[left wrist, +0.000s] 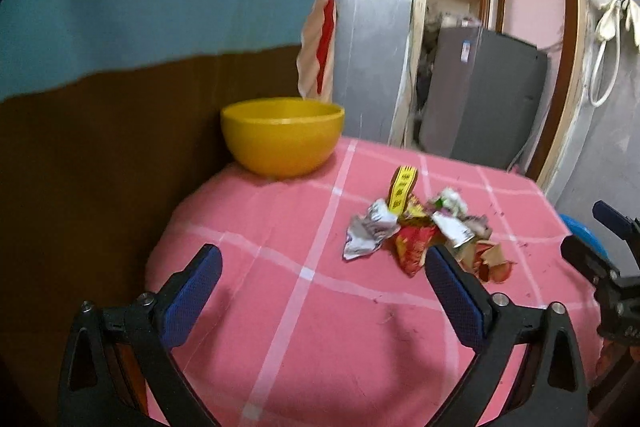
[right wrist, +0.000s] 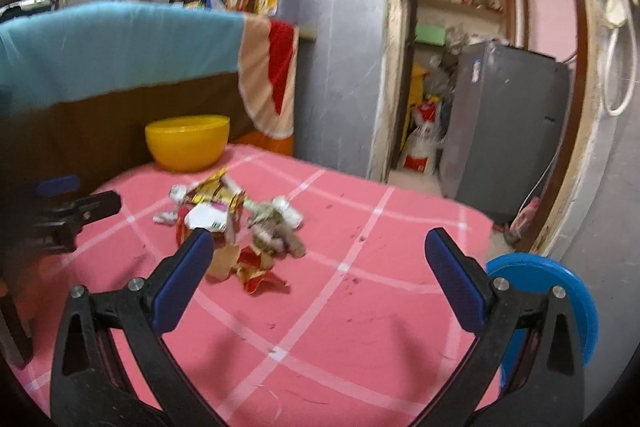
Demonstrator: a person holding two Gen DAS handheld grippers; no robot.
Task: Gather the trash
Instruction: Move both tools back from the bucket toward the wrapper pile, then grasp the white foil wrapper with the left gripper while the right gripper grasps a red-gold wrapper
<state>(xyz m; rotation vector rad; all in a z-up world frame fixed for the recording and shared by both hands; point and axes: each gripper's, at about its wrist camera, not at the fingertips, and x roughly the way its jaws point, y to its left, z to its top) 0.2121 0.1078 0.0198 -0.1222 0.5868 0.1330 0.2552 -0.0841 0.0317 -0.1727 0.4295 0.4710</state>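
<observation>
While wrappers (right wrist: 236, 227) litter the cloth, yellow bowl (left wrist: 282, 137) shows no contents

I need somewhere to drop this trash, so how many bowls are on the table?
1. A yellow bowl stands at the far left edge of the pink checked tablecloth, against the brown backboard, apart from the wrapper pile. None seems hidden.

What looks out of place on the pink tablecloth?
A heap of crumpled wrappers lies loose mid-table, with small dark specks scattered around it on the tablecloth. The yellow bowl sits upright, apart from the heap.
</observation>
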